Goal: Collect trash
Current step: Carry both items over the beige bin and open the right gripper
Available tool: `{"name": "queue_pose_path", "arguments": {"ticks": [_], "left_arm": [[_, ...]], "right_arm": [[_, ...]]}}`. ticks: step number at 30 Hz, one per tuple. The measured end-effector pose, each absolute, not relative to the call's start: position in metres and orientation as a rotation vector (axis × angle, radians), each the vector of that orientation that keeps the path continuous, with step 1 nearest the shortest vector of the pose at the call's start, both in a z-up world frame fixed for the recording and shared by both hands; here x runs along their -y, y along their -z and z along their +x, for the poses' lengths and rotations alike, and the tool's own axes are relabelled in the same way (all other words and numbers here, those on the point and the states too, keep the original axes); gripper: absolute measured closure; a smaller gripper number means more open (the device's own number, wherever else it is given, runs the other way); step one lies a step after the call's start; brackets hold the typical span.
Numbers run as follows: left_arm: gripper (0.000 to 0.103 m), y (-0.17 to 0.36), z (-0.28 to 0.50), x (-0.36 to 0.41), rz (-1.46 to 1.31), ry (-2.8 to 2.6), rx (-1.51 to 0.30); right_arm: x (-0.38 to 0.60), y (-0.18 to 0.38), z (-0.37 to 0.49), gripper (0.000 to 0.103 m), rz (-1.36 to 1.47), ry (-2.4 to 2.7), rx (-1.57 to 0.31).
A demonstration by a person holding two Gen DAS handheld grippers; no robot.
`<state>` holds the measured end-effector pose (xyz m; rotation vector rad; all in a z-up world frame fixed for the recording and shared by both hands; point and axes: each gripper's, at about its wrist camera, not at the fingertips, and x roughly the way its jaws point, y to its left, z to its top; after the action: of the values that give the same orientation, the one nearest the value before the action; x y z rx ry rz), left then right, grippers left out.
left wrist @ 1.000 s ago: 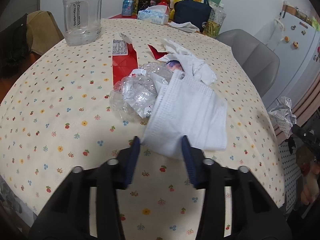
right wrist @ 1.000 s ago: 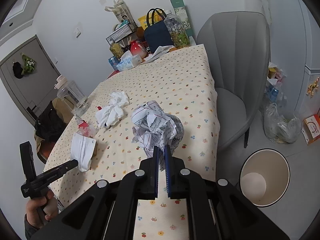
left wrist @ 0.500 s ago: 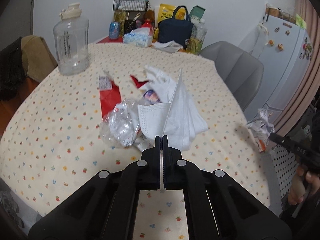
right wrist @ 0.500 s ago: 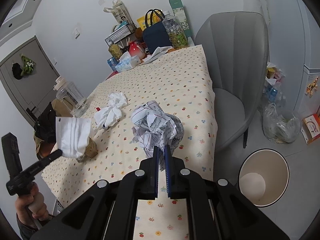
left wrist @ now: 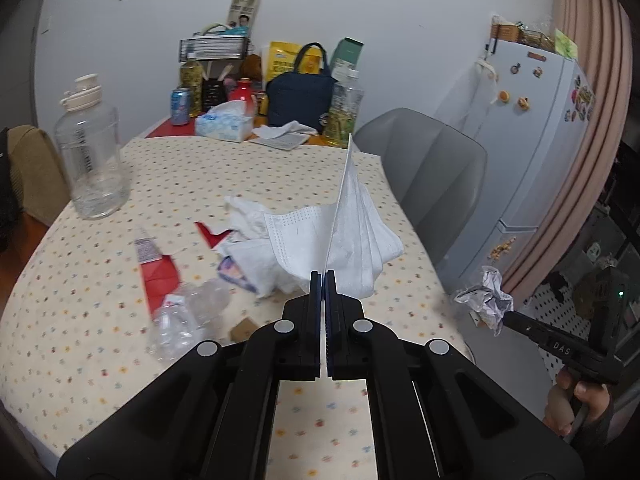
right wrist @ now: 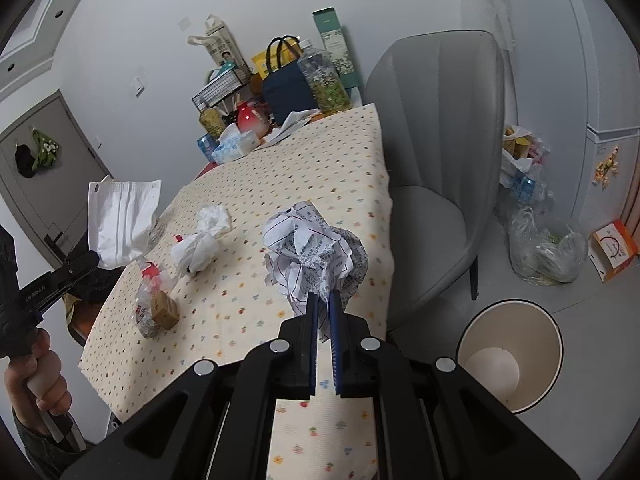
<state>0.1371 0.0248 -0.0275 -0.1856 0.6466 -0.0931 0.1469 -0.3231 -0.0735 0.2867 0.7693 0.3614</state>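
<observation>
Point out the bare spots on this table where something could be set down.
Free: the cloth between the jug and the tissue box, and the strip along the chair side. Crowded: the far end by the bag, and the middle around the crushed bottle.

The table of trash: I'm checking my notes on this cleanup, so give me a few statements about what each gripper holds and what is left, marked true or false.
1. The left gripper is shut on the white face mask, lifted off the table. True.
2. The right gripper is open and holds nothing. False: it is shut on the crumpled printed paper.
3. The crushed clear plastic bottle lies on the table. True.
4. The trash bin stands on the table. False: it stands on the floor by the grey chair.
5. The wad of white tissue is already in the bin. False: it lies on the table.
</observation>
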Motion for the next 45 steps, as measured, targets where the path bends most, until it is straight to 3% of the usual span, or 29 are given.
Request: {"name": "queue_pose_path", "arguments": {"ticks": [15, 29, 32, 33, 35, 41, 45], "left_arm": [[0.101, 0.057, 0.208, 0.097, -0.109, 0.294, -0.766], [0.101, 0.100, 0.249, 0.193, -0.027, 0.397, -0.888], [0.101, 0.109, 0.255, 0.211, -0.008, 0.410, -0.911], [0.101, 0.111, 0.256, 0.216, -0.001, 0.413, -0.917], [0.101, 0.115, 0.259, 0.227, 0.012, 0.421, -0.930], [0.101, 0.131, 0.265, 0.263, 0.054, 0.463, -0.975], [0.101, 0.144, 0.266, 0.290, 0.083, 0.491, -1.004]], "right_arm": [[0.402, 0.110, 0.151, 0.096, 0.385, -0.211, -0.803], [0.480, 0.190, 0.169, 0.096, 0.522, -0.042, -0.902], [0.494, 0.212, 0.174, 0.090, 0.548, -0.012, -0.916], [0.500, 0.220, 0.176, 0.073, 0.568, 0.004, -0.926], [0.513, 0.232, 0.175, 0.054, 0.600, 0.051, -0.928], [0.536, 0.239, 0.164, 0.054, 0.612, 0.096, -0.929], [0.557, 0.238, 0.155, 0.048, 0.616, 0.144, -0.915]]}}
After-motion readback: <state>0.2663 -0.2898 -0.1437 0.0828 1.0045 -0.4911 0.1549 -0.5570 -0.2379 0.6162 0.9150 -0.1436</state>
